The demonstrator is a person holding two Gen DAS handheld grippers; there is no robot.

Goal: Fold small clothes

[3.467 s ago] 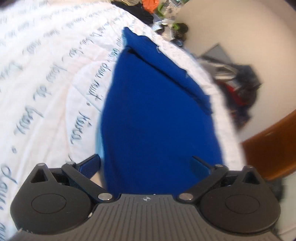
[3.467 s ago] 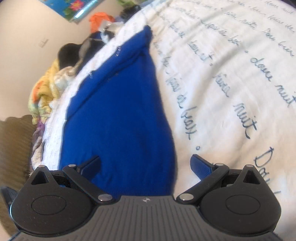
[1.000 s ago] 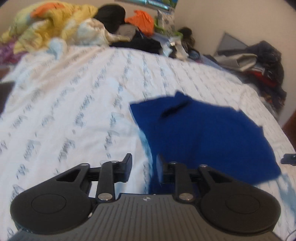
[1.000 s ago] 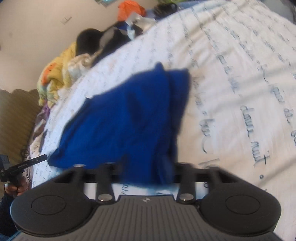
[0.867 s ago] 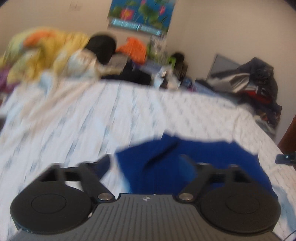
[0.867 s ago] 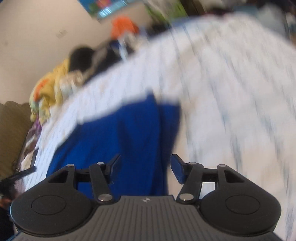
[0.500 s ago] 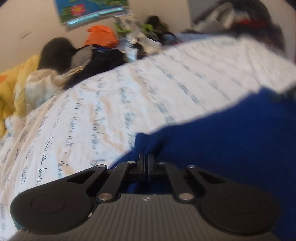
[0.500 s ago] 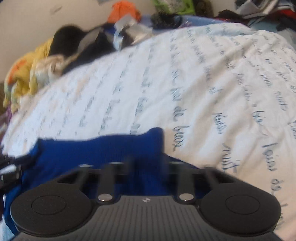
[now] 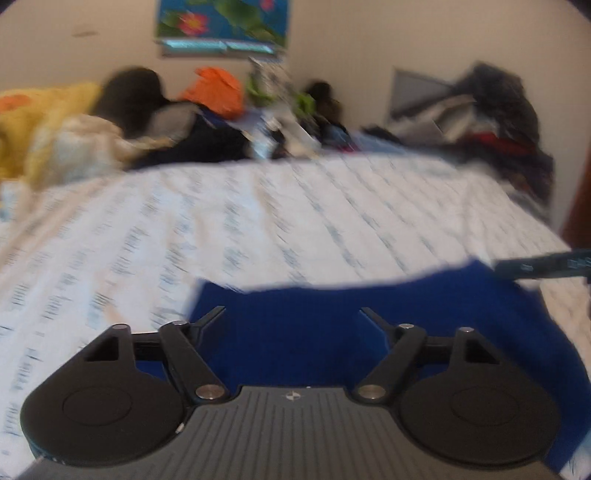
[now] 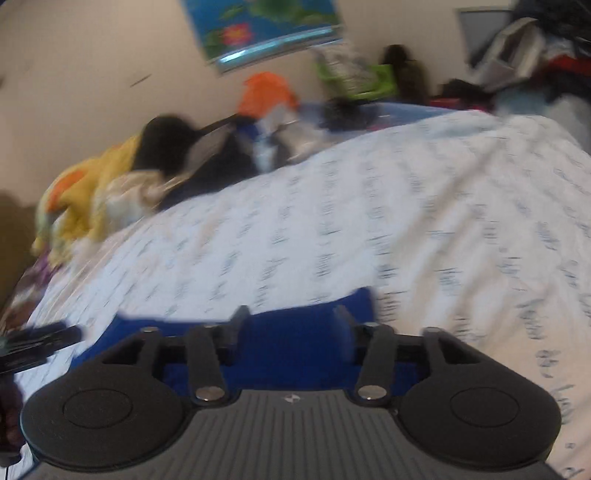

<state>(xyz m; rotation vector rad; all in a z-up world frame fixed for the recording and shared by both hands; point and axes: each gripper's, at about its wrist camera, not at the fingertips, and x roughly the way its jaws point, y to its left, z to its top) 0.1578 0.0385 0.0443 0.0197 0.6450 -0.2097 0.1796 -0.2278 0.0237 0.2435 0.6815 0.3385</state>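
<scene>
A blue garment [image 9: 369, 332] lies flat on the white bedsheet [image 9: 258, 229] with its far edge straight across. My left gripper [image 9: 291, 314] hovers over the garment's left part; its jaws are opening and the cloth lies under them, unpinched. In the right wrist view the same blue garment [image 10: 291, 343] shows a raised corner between the fingers of my right gripper [image 10: 291, 317], whose jaws are also opening, pads off the cloth. The right gripper's finger [image 9: 543, 264] pokes in at the left wrist view's right edge. The left gripper [image 10: 40, 341] shows at the right wrist view's left edge.
A yellow blanket [image 9: 40, 122], dark and orange clothes [image 9: 218, 92] and small clutter line the far side of the bed. A heap of clothes [image 9: 495, 122] sits at the far right. A flower poster [image 9: 221, 26] hangs on the wall. A hand [image 10: 7, 413] shows at lower left.
Half a second ago both grippers were shut on the blue garment's edge. Both have since let go and stand open, and the garment now lies flat on the bed.
</scene>
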